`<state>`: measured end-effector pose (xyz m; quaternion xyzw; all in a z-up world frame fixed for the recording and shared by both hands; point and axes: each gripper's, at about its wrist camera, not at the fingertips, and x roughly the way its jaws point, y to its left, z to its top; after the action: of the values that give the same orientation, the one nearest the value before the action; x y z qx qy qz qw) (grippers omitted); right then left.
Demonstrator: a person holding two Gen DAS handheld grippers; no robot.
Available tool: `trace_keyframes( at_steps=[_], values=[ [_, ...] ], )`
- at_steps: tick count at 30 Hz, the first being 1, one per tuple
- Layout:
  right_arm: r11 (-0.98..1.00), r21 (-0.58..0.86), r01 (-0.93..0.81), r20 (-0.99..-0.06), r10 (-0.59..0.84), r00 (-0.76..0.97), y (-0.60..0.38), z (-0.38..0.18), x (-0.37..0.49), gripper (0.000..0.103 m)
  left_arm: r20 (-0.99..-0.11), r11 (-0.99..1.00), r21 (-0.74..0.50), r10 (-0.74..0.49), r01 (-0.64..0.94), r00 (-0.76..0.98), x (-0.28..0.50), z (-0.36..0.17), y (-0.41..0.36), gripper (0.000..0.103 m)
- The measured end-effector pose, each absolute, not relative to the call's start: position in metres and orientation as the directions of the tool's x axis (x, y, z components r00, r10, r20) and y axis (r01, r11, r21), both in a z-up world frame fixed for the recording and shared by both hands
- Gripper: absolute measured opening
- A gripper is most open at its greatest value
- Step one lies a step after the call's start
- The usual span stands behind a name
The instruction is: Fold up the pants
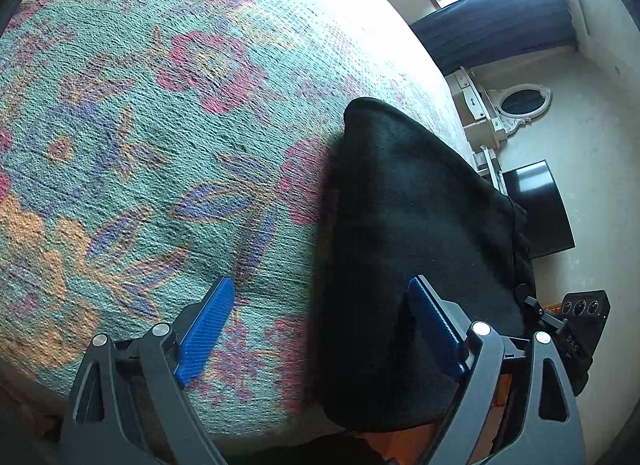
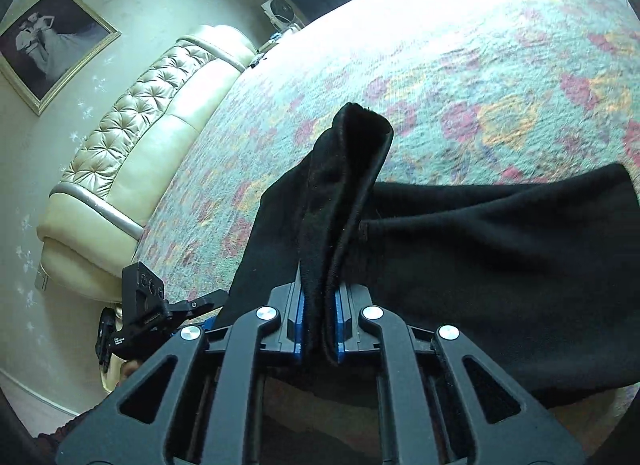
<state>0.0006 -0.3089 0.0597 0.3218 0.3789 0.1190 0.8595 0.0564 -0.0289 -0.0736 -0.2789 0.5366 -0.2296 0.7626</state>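
The black pants (image 1: 416, 249) lie on a floral bedspread (image 1: 140, 137), at the right of the left wrist view. My left gripper (image 1: 320, 329) is open, its blue pads wide apart; the right pad is over the pants' edge, the left pad over bare bedspread. In the right wrist view my right gripper (image 2: 320, 325) is shut on a bunched fold of the pants (image 2: 500, 257), which stands up between the blue pads. The rest of the pants spreads right over the bedspread (image 2: 460, 65).
A cream tufted headboard (image 2: 132, 137) bounds the bed at the left. A framed picture (image 2: 48, 41) hangs on the wall. A white dresser with an oval mirror (image 1: 520, 105), a dark screen (image 1: 540, 209) and a dark curtain (image 1: 500, 25) stand beyond the bed's edge.
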Motion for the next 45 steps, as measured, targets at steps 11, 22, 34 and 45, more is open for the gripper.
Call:
trace_keyframes(
  at_steps=[11, 22, 34, 45],
  values=[
    [0.763, 0.598, 0.246, -0.62, 0.245, 0.745, -0.413, 0.054, -0.059, 0.009, -0.688, 0.735, -0.676, -0.654, 0.05, 0.314, 0.062, -0.077, -0.032, 0.087],
    [0.702, 0.61, 0.367, -0.689, 0.241, 0.683, -0.451, -0.013, -0.071, 0.009, -0.665, 0.713, -0.692, -0.691, 0.116, 0.283, 0.055, -0.072, -0.045, 0.087],
    [0.544, 0.722, 0.427, -0.653, 0.334, 0.679, -0.495, -0.04, -0.091, 0.043, -0.563, 0.582, -0.796, -0.813, 0.17, 0.148, 0.048, -0.075, -0.077, 0.087],
    [0.352, 0.883, 0.311, -0.465, 0.563, 0.684, -0.476, -0.077, -0.09, 0.077, -0.402, 0.416, -0.905, -0.905, 0.091, 0.139, 0.058, -0.084, -0.09, 0.087]
  ],
)
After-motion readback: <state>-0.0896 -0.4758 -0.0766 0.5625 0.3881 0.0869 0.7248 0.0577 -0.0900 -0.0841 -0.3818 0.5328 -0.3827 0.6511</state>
